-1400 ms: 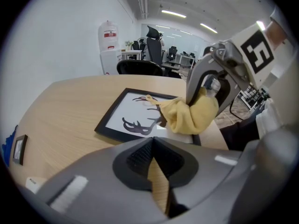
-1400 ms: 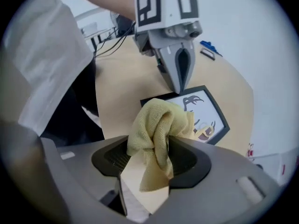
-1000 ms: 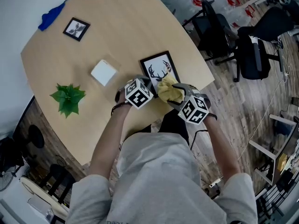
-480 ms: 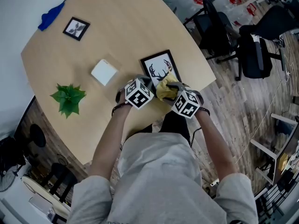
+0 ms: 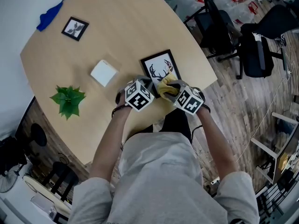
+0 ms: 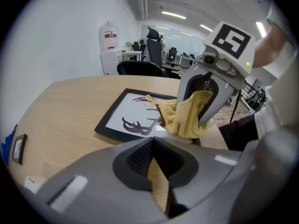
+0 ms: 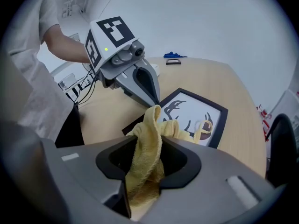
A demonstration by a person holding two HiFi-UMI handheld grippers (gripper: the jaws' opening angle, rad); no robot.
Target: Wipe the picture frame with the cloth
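Now right tongs [image 7: 147,164] closing on fuzzy yellow cloth [image 7: 152,125] atop black rectangular frame [image 7: 222,113].

An office, with swivel chairs [image 5: 258,50] and ceiling strip lights [image 6: 174,15].

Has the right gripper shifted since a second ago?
Yes. The right gripper has moved in closer to the picture frame in the head view; its jaws are closing with the yellow cloth between them.

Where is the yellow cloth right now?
In the head view, the yellow cloth rests on the picture frame's near end, by the table's near edge, between the right gripper's closing jaws.
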